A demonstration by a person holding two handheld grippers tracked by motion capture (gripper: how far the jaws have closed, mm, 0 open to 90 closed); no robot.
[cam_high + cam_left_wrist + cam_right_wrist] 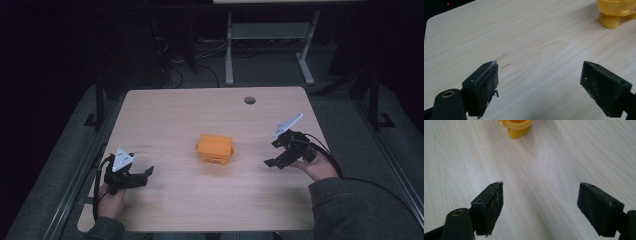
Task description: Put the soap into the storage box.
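Observation:
An orange-yellow plastic box-like object [215, 148] sits on small round feet near the middle of the light wooden table [210, 115]. My left gripper [148, 173] hovers low at the front left, open, jaws pointing right toward the object; one yellow foot [609, 21] shows at the top right of the left gripper view. My right gripper [270, 161] is at the right, open, jaws pointing left and down toward the object, whose foot [517, 132] appears at the top of the right gripper view. Nothing lies between either pair of jaws [539, 87] [540, 206].
A round cable hole [249, 100] lies near the table's far edge. Beyond the table stand white desk legs [229, 50] and cables on a dark floor. Bare wood surrounds the object on all sides.

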